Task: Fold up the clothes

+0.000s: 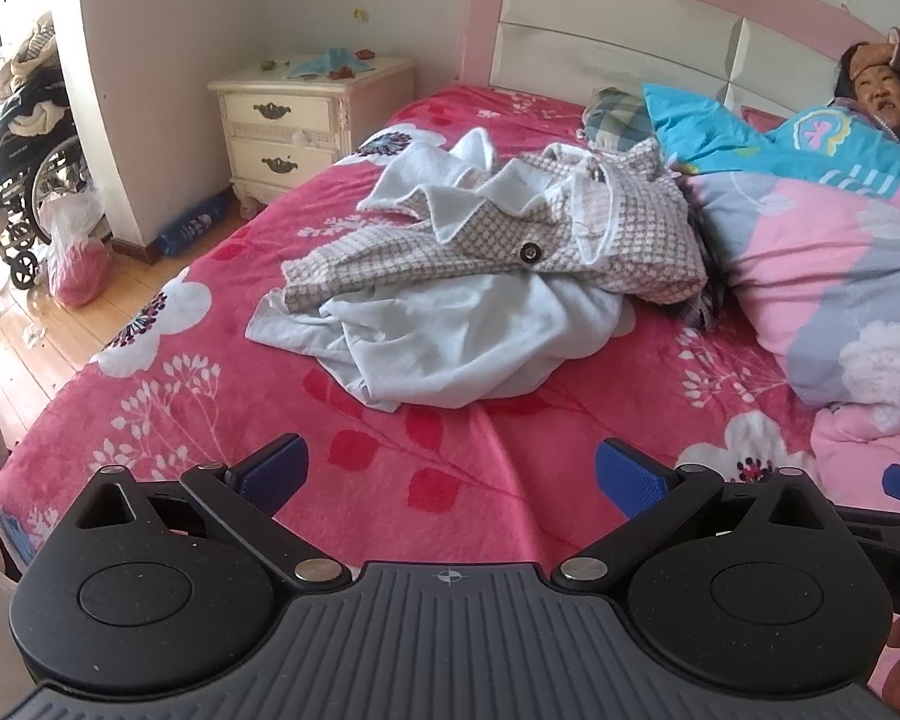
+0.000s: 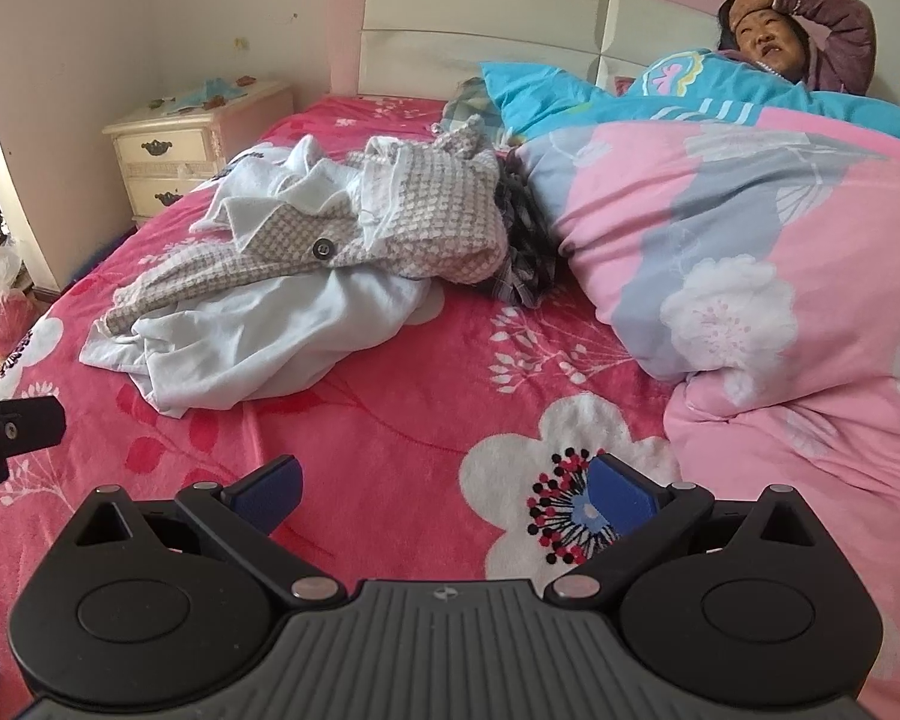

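Observation:
A heap of clothes lies in the middle of the bed. On top is a beige checked jacket (image 1: 570, 234) (image 2: 438, 210) with a white collar and a dark button. Under it is a crumpled white garment (image 1: 462, 342) (image 2: 270, 336). A dark plaid piece (image 2: 528, 252) pokes out at the heap's right side. My left gripper (image 1: 450, 471) hangs open above the red floral blanket (image 1: 240, 408), short of the heap, with nothing between its blue pads. My right gripper (image 2: 447, 489) is open too, over a white flower print on the blanket (image 2: 390, 420), nearer than the heap.
A person (image 2: 810, 42) lies at the bed's right under a pink and blue quilt (image 2: 750, 228), by the pink headboard (image 1: 630, 12). A cream nightstand (image 1: 306, 120) stands left of the bed. A wheelchair (image 1: 24, 138), a plastic bag (image 1: 78, 252) and a blue bottle (image 1: 195, 225) sit on the wooden floor.

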Action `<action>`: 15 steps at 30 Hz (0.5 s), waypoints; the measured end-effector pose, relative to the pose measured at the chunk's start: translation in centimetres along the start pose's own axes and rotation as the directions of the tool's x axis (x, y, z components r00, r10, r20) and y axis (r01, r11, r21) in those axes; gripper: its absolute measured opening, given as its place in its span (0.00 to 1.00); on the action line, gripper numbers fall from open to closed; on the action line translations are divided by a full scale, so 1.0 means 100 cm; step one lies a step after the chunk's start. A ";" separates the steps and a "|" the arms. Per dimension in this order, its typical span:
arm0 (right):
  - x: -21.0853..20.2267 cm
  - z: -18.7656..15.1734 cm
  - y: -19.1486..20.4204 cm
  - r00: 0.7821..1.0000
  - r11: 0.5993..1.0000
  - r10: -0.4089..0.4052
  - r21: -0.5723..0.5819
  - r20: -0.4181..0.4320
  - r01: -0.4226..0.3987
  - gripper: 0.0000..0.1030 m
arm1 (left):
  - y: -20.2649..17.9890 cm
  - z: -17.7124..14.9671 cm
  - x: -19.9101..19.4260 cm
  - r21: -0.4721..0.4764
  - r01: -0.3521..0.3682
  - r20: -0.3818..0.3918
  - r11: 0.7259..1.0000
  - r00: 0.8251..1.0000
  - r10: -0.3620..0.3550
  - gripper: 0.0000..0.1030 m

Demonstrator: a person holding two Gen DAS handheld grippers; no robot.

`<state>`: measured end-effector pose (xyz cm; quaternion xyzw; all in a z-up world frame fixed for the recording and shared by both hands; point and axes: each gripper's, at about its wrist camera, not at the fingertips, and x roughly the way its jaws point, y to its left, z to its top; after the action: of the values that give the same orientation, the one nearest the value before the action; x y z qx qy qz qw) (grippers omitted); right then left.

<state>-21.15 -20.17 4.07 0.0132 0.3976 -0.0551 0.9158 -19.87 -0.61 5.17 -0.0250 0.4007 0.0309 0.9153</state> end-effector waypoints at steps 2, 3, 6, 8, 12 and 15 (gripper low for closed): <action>0.004 0.000 -0.003 1.000 1.000 0.016 0.007 0.021 -0.016 1.00 | 0.000 0.000 0.004 0.010 0.005 0.002 1.000 1.000 -0.005 1.00; 0.008 0.001 -0.006 0.999 1.000 0.025 0.010 0.038 -0.025 1.00 | 0.000 0.000 0.006 0.017 0.010 0.004 1.000 1.000 -0.010 1.00; 0.026 0.008 -0.015 0.994 0.998 0.051 0.016 0.094 -0.053 1.00 | 0.000 0.002 0.018 0.038 0.015 0.029 0.999 0.999 -0.016 1.00; 0.047 0.020 -0.017 0.990 0.999 0.046 -0.003 0.131 -0.046 1.00 | 0.001 0.006 0.030 0.050 0.014 0.055 0.999 0.998 -0.017 1.00; 0.107 0.052 -0.010 0.980 0.998 0.035 -0.058 0.196 -0.025 1.00 | -0.003 0.015 0.068 0.106 -0.015 0.106 0.994 0.994 0.004 1.00; 0.159 0.087 0.004 0.970 0.994 0.033 -0.112 0.239 -0.007 1.00 | -0.007 0.017 0.106 0.148 -0.019 0.126 0.989 0.992 0.000 1.00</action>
<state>-4.02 -21.80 -1.61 -0.0403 0.2858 -0.0249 0.9571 -11.43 -0.75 -1.49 0.0474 0.3438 0.0068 0.9378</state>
